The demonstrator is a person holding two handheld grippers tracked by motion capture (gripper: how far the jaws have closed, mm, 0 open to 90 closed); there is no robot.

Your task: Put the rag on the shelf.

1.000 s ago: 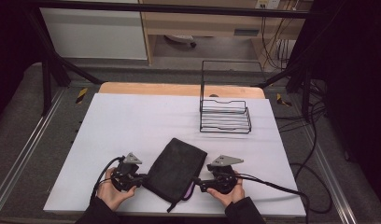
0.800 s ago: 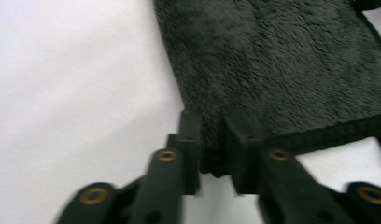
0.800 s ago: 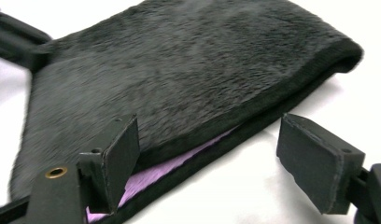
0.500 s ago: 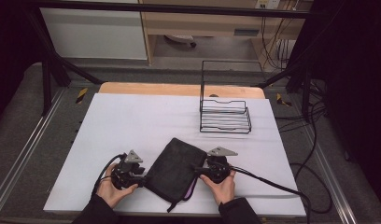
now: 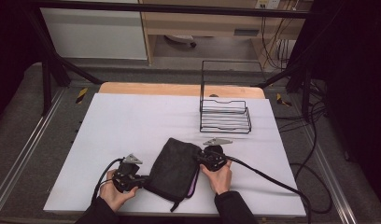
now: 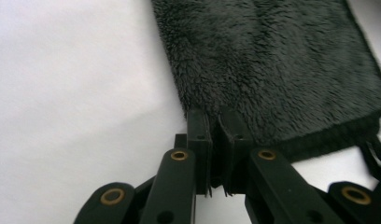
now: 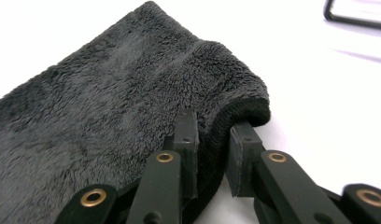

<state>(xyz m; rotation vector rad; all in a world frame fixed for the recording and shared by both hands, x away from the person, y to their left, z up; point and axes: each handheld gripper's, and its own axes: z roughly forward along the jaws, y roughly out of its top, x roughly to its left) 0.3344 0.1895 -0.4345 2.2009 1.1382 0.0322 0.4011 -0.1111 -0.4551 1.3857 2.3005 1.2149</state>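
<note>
The black fleece pouch (image 5: 173,169) lies flat on the white worktop (image 5: 132,126), nearer the person than the wire rack (image 5: 224,114). The left tongs (image 5: 141,178) are clamped on the pouch's left edge. The right tongs (image 5: 200,158), whose jaws have just been closing, pinch the pouch's thick right-hand rim between them.

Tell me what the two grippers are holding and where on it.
Both hold the dark fleece pouch: the left gripper pinches its side edge, the right gripper its ribbed edge near a far corner.
</note>
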